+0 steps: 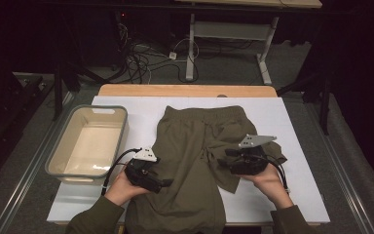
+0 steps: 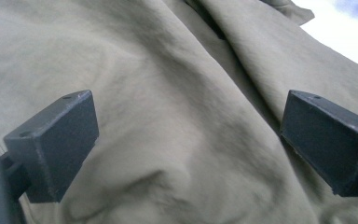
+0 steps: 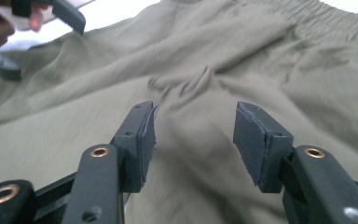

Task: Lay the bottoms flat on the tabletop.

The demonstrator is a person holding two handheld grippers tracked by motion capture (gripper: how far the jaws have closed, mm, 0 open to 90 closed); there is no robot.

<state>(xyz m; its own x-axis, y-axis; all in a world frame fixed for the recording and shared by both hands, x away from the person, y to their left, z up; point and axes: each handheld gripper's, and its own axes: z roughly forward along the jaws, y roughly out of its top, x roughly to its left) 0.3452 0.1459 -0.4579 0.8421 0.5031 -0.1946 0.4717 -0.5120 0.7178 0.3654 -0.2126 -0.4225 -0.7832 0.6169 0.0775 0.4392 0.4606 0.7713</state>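
Olive shorts [image 1: 195,161] lie spread on the white table mat [image 1: 292,122], mid-fold, beige bin [image 1: 85,144] just left. Left gripper [image 1: 168,184] hovers released over fabric; right gripper [image 1: 222,160] released, nothing pinched. Next move likely needs a fresh hem grip

Dim room, grey floor [image 1: 24,146], tangled cables [image 1: 141,58] beneath a far desk [image 1: 253,4].

Dim lab: floor cable tangle [image 1: 141,61], metal-framed benches [image 1: 233,34].
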